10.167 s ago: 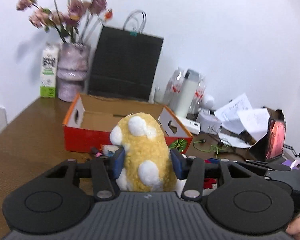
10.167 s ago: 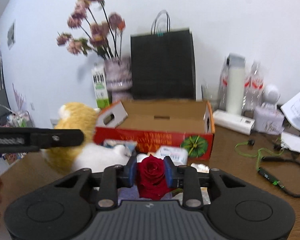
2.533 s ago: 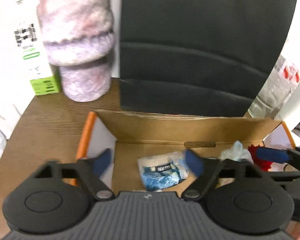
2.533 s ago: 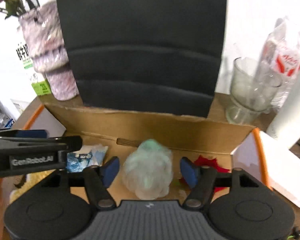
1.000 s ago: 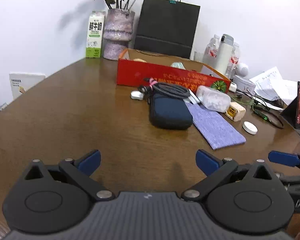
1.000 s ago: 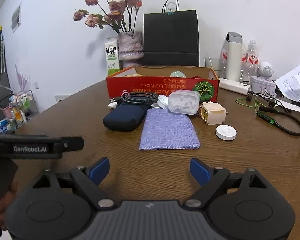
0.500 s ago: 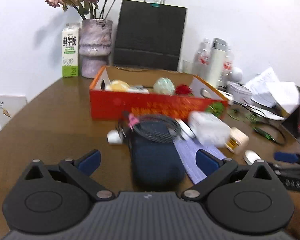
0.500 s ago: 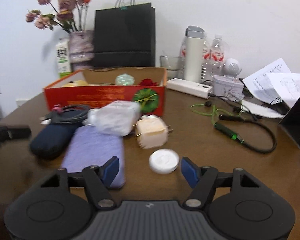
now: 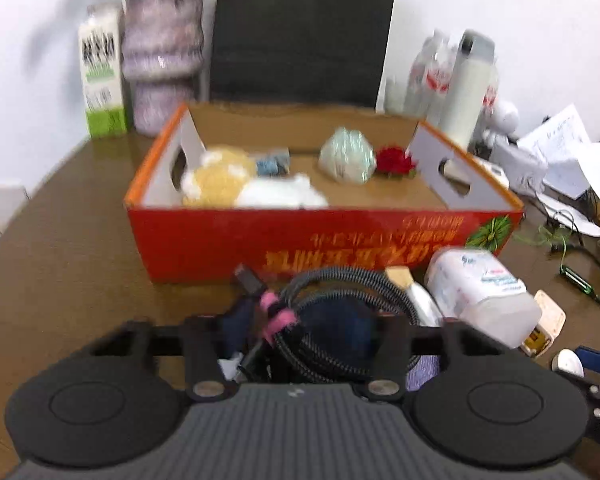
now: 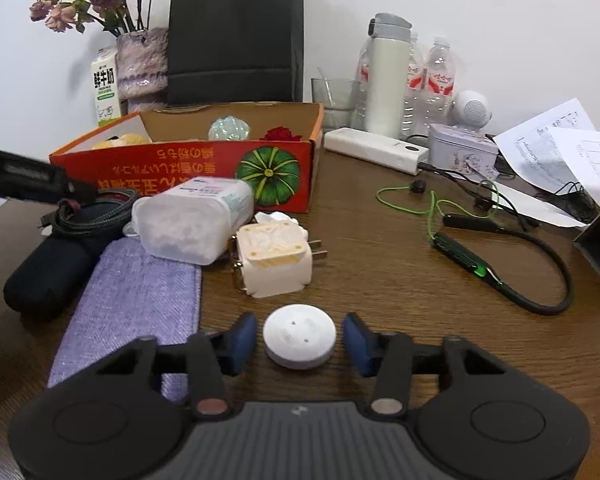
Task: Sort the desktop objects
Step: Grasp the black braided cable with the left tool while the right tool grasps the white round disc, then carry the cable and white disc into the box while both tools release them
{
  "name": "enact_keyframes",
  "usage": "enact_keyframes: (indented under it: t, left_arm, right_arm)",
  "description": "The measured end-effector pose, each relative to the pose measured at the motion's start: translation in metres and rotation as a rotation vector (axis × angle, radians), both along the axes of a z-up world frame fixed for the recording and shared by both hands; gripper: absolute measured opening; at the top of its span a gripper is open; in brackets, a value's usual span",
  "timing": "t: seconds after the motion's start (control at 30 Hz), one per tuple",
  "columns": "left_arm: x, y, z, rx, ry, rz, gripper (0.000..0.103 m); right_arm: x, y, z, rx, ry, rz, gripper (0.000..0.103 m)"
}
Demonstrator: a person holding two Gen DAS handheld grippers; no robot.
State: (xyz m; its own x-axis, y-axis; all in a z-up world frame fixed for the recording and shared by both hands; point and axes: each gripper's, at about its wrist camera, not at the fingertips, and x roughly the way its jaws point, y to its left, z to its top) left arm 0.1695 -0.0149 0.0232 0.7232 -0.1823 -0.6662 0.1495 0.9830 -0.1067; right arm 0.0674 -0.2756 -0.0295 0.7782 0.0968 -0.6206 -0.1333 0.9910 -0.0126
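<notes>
Between the right hand-held gripper (image 10: 299,342) pads lies the white disc (image 10: 299,342), untouched.

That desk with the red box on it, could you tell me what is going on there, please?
A person is sorting desk clutter into the red box, which already holds a plush toy and a rose. The left gripper has been closing around a coiled cable; the right gripper has been closing on a white disc, not yet pinching.
</notes>
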Motion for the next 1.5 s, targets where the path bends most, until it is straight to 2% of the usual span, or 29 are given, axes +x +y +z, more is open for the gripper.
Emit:
enact_keyframes:
  t: [0.03,0.1,0.13,0.3,0.4,0.6,0.7,1.0,1.13,1.2,1.33,1.5]
  left_arm:
    - [0.001,0.002,-0.002,-0.015,0.003,-0.002,0.039]
    - [0.0,0.006,-0.002,-0.014,-0.003,0.012,0.023]
    - [-0.004,0.008,0.0,-0.027,-0.007,0.016,0.022]
    - [-0.042,0.012,0.026,-0.053,-0.134,0.042,0.021]
    - [-0.073,0.017,0.051,-0.109,-0.212,0.034,0.021]
    - [-0.131,0.027,0.087,-0.178,-0.301,0.024,0.021]
    - [-0.163,0.033,0.088,-0.207,-0.3,0.008,0.021]
    - [-0.239,0.039,0.058,-0.183,-0.242,0.03,0.021]
    - [-0.269,0.035,0.045,-0.157,-0.259,0.052,0.021]
    - [-0.272,0.03,0.041,-0.162,-0.247,0.029,0.021]
    - [-0.27,0.02,0.039,-0.162,-0.227,-0.008,0.021]
    - [-0.265,0.015,0.036,-0.137,-0.221,-0.038,0.021]
  right_arm:
    - [0.0,0.002,0.0,-0.006,-0.002,0.004,0.038]
    - [-0.001,0.005,0.0,-0.012,-0.009,0.016,0.038]
    - [-0.002,0.006,0.0,-0.01,-0.012,0.03,0.038]
    - [-0.013,0.014,0.011,-0.004,-0.053,0.041,0.038]
    - [-0.027,0.018,0.026,0.008,-0.094,0.043,0.038]
    - [-0.063,0.036,0.05,0.059,-0.141,0.106,0.038]
    - [-0.085,0.051,0.057,0.076,-0.161,0.151,0.038]
    - [-0.156,0.076,0.063,0.116,-0.211,0.221,0.038]
    - [-0.184,0.08,0.057,0.057,-0.252,0.267,0.038]
    - [-0.191,0.079,0.055,0.032,-0.249,0.257,0.038]
    - [-0.196,0.07,0.055,0.054,-0.247,0.233,0.038]
    - [-0.184,0.065,0.053,0.063,-0.239,0.218,0.038]
